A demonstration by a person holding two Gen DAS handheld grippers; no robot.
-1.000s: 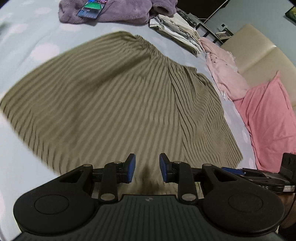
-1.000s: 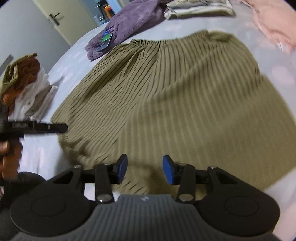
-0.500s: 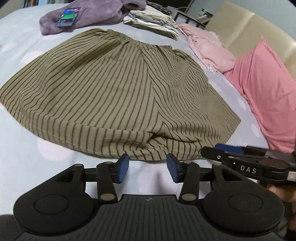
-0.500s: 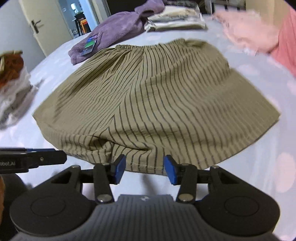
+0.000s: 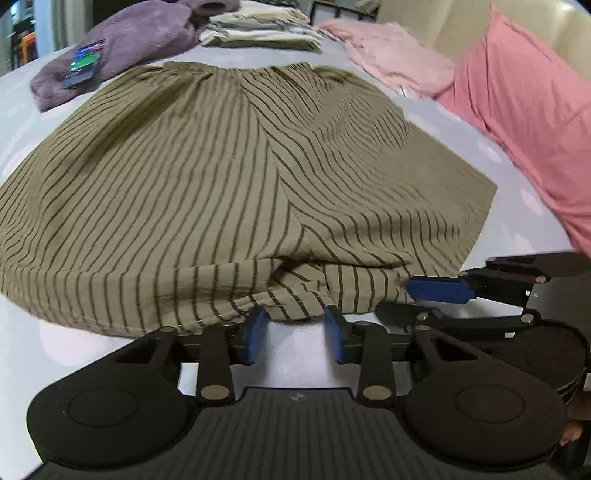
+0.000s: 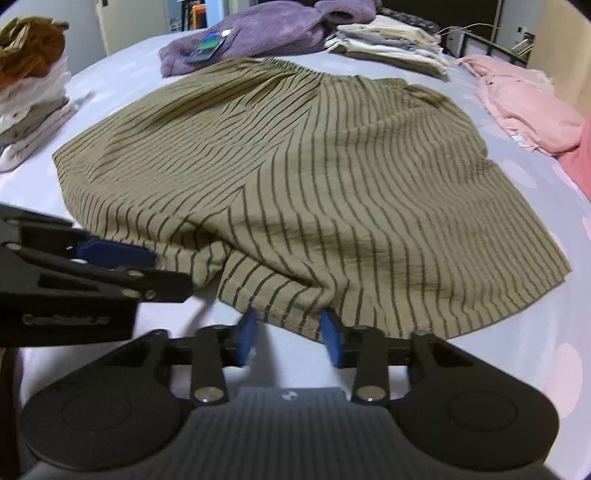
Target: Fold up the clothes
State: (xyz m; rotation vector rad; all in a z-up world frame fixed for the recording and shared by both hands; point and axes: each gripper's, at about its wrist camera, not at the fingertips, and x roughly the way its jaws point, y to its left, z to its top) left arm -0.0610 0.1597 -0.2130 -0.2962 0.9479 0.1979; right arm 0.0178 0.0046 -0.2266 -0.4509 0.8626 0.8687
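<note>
1. Left gripper [image 5: 295, 334] spread wide, pads at near hem of striped olive shorts [image 5: 229, 177], nothing pinched.
2. Right gripper [image 6: 290, 338] likewise spread at hem.
3. Shorts flat on bed [image 6: 546, 354], near purple towel [image 6: 266, 33].

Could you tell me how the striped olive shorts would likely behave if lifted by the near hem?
The striped olive shorts look thin and already ripple at the hem, so they would probably drape limply. They likely weigh little. Loose folds suggest the fabric slides easily on the bedsheet.

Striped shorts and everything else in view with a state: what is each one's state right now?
Striped shorts: spread flat, near hem bunched.
Left hand-held gripper: open, at hem.
Right hand-held gripper: open, at hem.
Beige clothes: folded, stacked.
Purple garment: crumpled.
Pink garment: unfolded heap.
</note>
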